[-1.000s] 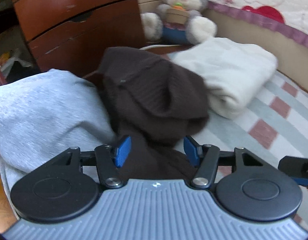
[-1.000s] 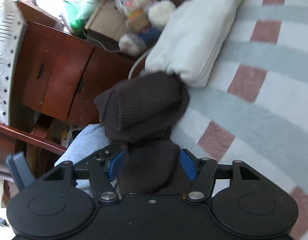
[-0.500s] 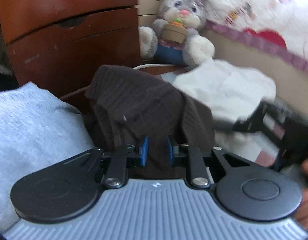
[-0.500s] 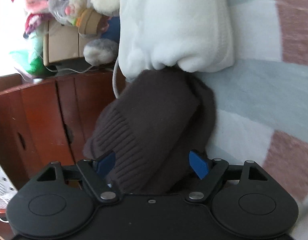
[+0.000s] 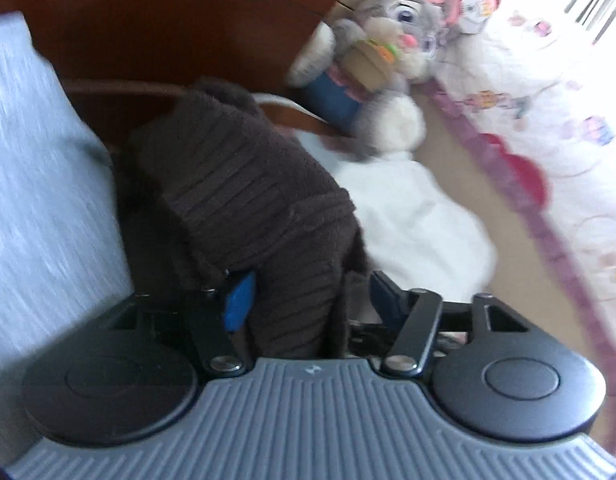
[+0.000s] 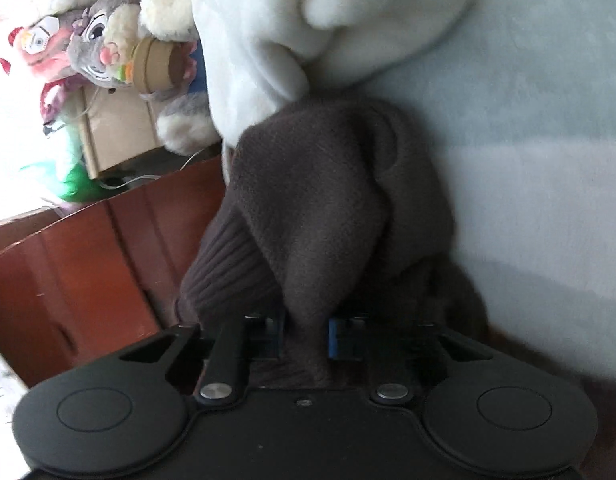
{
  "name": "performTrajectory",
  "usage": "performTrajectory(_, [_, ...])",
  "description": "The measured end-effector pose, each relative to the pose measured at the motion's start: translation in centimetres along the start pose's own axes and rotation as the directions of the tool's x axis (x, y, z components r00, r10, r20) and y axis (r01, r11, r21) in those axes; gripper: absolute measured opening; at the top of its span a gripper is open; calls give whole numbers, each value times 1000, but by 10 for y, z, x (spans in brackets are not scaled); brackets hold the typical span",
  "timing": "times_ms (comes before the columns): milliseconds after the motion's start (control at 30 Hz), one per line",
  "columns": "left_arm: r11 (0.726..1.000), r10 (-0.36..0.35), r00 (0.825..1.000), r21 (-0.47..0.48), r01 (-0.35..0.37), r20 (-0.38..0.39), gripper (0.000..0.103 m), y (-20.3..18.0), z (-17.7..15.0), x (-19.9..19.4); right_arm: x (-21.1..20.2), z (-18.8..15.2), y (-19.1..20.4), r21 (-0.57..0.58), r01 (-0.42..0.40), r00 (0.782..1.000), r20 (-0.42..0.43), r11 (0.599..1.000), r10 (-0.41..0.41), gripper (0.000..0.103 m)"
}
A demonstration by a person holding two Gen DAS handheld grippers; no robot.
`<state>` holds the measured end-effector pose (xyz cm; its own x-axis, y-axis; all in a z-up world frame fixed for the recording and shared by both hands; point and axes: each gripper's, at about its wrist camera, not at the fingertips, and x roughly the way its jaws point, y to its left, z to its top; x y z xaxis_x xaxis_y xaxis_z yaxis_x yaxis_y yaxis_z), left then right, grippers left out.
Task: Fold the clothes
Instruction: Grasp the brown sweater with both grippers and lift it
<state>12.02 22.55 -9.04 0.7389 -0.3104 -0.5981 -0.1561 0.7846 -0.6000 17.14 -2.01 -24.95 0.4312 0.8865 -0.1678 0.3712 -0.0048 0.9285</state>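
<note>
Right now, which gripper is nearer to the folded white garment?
Right, probably. The right gripper, shut on the brown sweater, points at the white garment lying just past it. The left gripper is open around the sweater, with the garment off to its right.

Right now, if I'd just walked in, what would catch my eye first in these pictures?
Probably the dark brown knitted sweater, bunched up in the middle, with the right gripper pinching a fold of it. Just beyond it lies a folded white fleece. At the far edge, a grey plush bunny sits beside the reddish wooden dresser.
</note>
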Motion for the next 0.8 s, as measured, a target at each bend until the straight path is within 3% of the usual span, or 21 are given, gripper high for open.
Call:
performTrajectory(100, [992,-121,991,-39,119,-59,59,-2,-9,-5,-15,-2,-8,45,-58,998,-13,997,59,20])
performTrajectory(233, [962,-267,960,-87,259,-87,59,-12,-24,-19,-44,-6,-13,69,-174,982,-60,982,178,20])
performTrajectory(333, [936,-348,932,-100,339,-104,59,-26,-33,-32,-74,-9,-9,55,-264,958,-100,963,268,20])
performTrajectory(533, [917,-399,902,-49,397,-164,59,-74,-51,-51,-142,-20,28,-54,-392,911,-160,918,380,20])
performTrajectory(667, [904,-419,877,-15,428,-237,59,-110,-72,-51,-190,-31,49,-124,-404,908,-177,906,381,19])
performTrajectory(800, [865,-492,828,-46,499,-271,58,-143,-88,-49,-239,-41,60,-134,-428,900,-158,894,407,18])
